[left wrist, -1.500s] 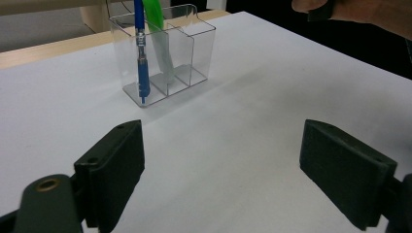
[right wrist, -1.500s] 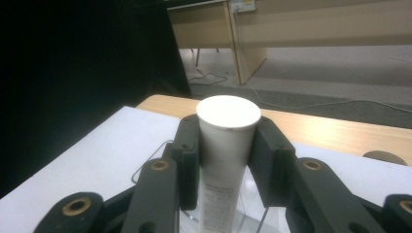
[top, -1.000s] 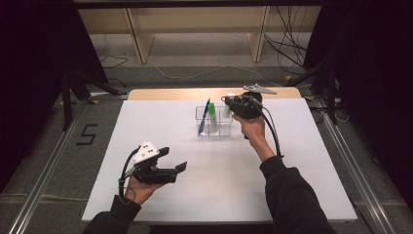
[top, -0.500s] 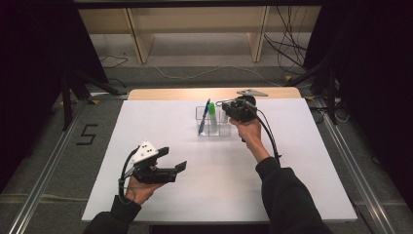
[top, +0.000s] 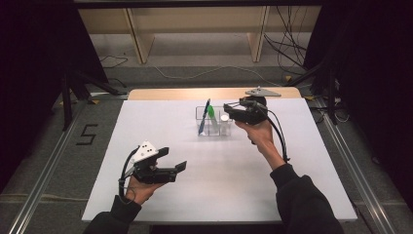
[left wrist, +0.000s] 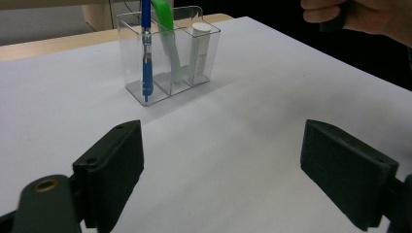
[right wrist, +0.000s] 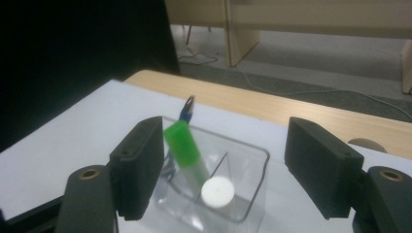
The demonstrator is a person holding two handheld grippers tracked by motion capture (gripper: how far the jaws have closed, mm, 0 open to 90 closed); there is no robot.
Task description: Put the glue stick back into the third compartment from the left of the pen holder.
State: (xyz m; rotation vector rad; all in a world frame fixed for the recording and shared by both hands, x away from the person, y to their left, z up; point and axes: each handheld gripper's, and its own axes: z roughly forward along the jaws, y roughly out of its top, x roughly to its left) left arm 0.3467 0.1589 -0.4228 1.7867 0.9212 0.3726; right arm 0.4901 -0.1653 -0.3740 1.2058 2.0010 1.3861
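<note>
Left gripper [top: 179,166] sat low over the near-left part of the table [top: 146,204], jaws spread wide, nothing between them, just parked and pointed toward the holder [top: 214,122]. Plenty of bare white sheet around it, near edge close behind the hand.

Further right, mid-table toward the far side: clear holder with 3 slots. Blue pen [left wrist: 145,63] upright-ish in 1 end slot, green marker [right wrist: 187,150] leaning in the middle, white tube [right wrist: 217,190] standing in the other end slot.

Right gripper [top: 228,108] hung just above the holder's right end, jaws wide apart and empty, straddling the green marker and the white tube in its own view. Looked like the reach-in step of a pick, probably marker or tube, couldn't tell which for sure. Next move called for dropping straight down, lining both jaws on 1 item, and closing without knocking the thin walls.

Tight spot: 3 items crowded close, marker tilted toward the pen, so a sideways nudge could've tipped the holder. Far table edge and a grey plate [top: 263,91] sat just behind, open sheet on the right.
</note>
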